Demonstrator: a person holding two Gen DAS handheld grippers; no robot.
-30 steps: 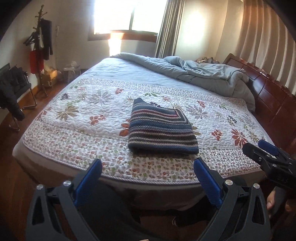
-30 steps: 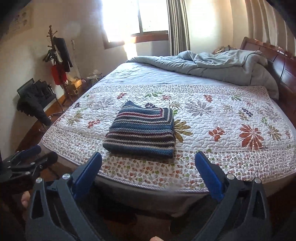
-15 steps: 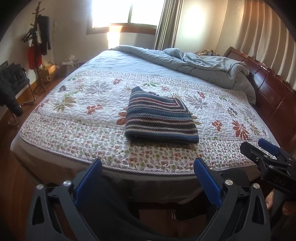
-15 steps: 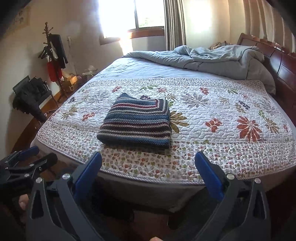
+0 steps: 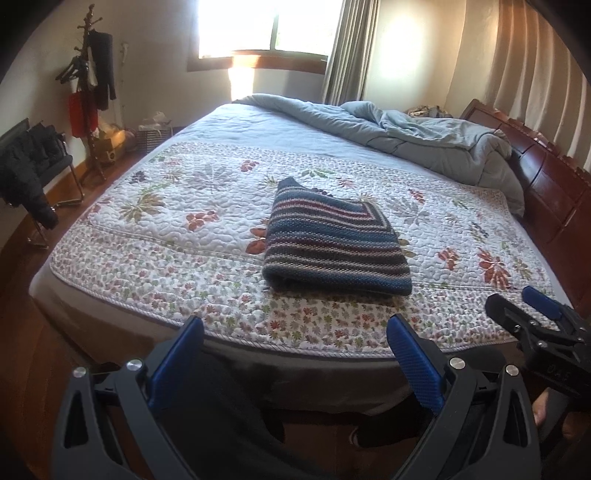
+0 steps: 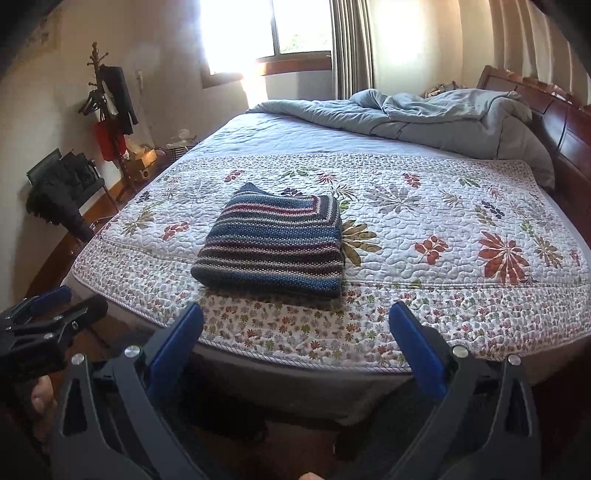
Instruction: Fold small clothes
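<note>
A striped knit garment (image 5: 332,240) (image 6: 275,243), in blue, grey and red bands, lies folded into a neat rectangle on the floral quilt (image 5: 184,240) (image 6: 443,221) near the bed's front edge. My left gripper (image 5: 295,332) is open, held back from the bed edge with nothing between its blue pads. My right gripper (image 6: 295,325) is likewise open and empty, off the mattress edge. In the left wrist view the right gripper (image 5: 524,310) shows at the far right; in the right wrist view the left gripper (image 6: 59,306) shows at the far left. Neither touches the garment.
A rumpled grey-blue duvet (image 5: 424,136) is piled at the far end by the dark wooden headboard (image 5: 546,173). A coat stand (image 5: 92,85) and a chair draped with dark clothes (image 5: 26,166) stand on the wooden floor to the left. A bright window (image 6: 251,29) is behind.
Both grippers have drawn back and dipped slightly from the bed, so the folded garment sits a little farther off. The garment itself has not moved. Both stay open.
</note>
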